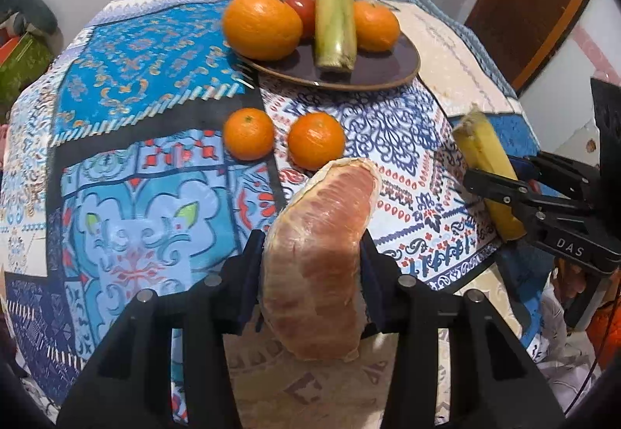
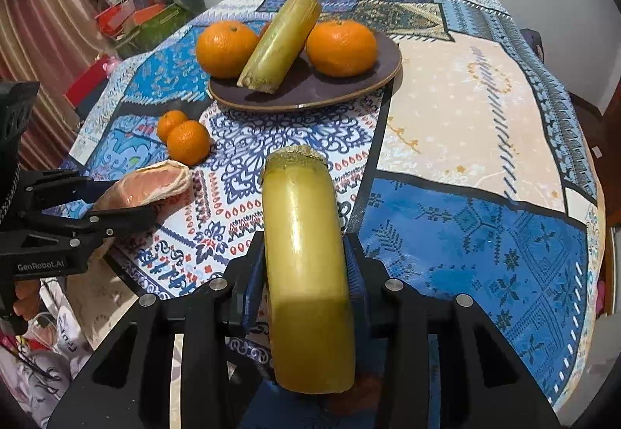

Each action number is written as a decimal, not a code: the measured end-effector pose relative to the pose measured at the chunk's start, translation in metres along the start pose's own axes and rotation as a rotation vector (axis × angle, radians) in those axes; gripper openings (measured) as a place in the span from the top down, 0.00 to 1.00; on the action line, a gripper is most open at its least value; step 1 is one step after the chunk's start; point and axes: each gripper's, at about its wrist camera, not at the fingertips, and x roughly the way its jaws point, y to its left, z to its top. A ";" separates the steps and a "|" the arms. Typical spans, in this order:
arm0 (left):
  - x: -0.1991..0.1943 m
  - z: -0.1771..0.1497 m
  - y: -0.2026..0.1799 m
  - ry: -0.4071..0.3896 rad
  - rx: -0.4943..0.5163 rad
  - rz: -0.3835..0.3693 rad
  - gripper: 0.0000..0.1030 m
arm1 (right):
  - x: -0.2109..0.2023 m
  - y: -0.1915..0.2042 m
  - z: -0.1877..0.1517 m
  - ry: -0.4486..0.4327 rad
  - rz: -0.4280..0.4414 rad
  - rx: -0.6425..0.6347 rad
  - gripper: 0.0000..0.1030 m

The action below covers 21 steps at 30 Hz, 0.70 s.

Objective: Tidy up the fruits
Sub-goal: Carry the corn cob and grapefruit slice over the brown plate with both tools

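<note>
Both grippers pinch fruit above the near edge of the patterned tablecloth (image 2: 465,111).

Left gripper (image 1: 310,274) clamps a peeled pomelo segment (image 1: 322,254); right gripper (image 2: 306,274) squeezes a yellow sugarcane piece (image 2: 306,266); two small mandarins (image 1: 316,140) lie on the cloth just before the dark plate (image 1: 388,72), which carries two oranges (image 1: 262,23), a tomato (image 1: 302,8) and a greenish sugarcane piece (image 1: 334,21).
</note>
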 end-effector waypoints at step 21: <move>-0.039 0.062 0.002 -0.183 0.002 0.037 0.55 | -0.032 0.002 0.050 -0.156 -0.034 -0.001 0.67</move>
